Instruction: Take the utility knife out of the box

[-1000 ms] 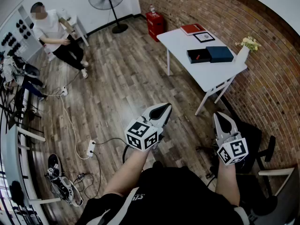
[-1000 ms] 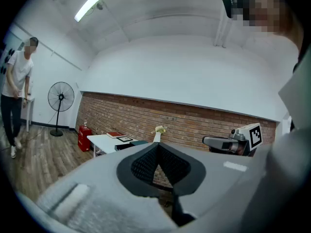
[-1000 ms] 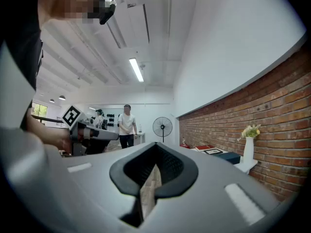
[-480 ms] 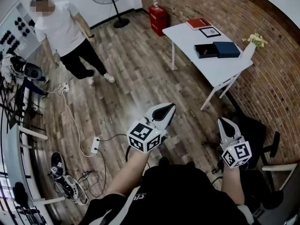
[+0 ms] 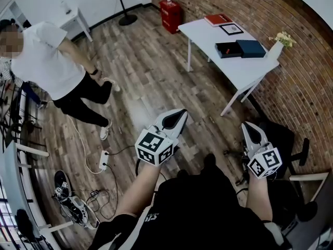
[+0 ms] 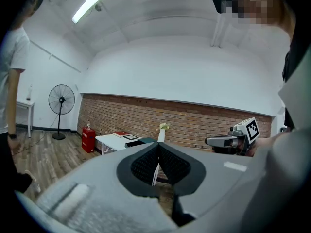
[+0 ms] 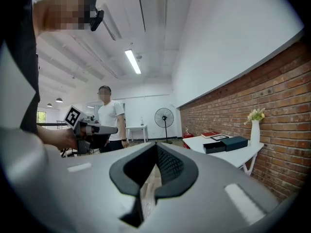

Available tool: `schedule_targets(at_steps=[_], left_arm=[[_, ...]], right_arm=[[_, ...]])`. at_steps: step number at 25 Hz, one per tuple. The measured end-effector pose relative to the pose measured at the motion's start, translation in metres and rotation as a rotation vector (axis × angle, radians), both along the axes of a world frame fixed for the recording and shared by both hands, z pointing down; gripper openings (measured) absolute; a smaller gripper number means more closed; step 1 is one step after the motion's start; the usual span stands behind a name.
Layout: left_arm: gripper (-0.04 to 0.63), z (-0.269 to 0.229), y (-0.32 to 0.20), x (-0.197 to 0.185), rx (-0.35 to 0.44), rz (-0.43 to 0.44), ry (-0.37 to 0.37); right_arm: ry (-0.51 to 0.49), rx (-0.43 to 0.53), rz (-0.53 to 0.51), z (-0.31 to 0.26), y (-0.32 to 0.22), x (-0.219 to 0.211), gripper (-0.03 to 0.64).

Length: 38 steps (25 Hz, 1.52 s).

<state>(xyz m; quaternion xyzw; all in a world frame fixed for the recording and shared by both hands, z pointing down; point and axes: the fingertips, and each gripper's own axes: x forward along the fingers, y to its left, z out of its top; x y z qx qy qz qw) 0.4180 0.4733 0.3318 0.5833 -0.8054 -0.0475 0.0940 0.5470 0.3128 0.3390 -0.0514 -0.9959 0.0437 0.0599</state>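
Standing well short of the white table (image 5: 205, 35), the person holds both grippers out over the wood floor (image 5: 151, 72). The left gripper (image 5: 178, 114) has its jaws pressed together with nothing between them. The right gripper (image 5: 247, 127) is likewise closed and empty.

The black box (image 5: 228, 49) lies toward the table's right end, touching a dark blue case (image 5: 251, 48) on its right. The utility knife cannot be made out at this range. A white vase (image 5: 274, 49) stands at the table edge nearest the brick wall (image 5: 296, 72). A red book (image 5: 217, 19) and a framed picture (image 5: 231, 28) lie at the far end.

The floor between the grippers and the table's near edge is bare. A bystander (image 5: 52, 72) stands to the left, well apart from the left gripper. A power strip (image 5: 103, 161) and its cable lie on the floor below that arm. A black chair (image 5: 283, 142) sits just beside the right gripper.
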Motion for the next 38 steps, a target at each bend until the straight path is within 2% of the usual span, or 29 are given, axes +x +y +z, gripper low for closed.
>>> schedule_targets(at_steps=[5,12,27,32,38], left_arm=[[0.006,0.01,-0.01,-0.027,-0.005,-0.018,0.036],[0.006,0.027,-0.046,-0.066,-0.05,-0.016,0.071],[0.006,0.058,-0.204,-0.163,-0.144,0.037,0.136],[0.006,0.066,-0.246,-0.179,-0.166,0.067,0.151],[0.006,0.06,-0.282,-0.203,-0.152,0.071,0.145]], right_arm=[[0.023,-0.036,-0.027,0.013,0.0,-0.022,0.0],[0.039,-0.092,-0.028,0.025,-0.035,-0.062,0.0],[0.114,-0.191,-0.059,0.062,-0.167,-0.175,0.0],[0.131,-0.219,-0.059,0.074,-0.203,-0.197,0.002],[0.126,-0.205,-0.059,0.07,-0.239,-0.215,0.001]])
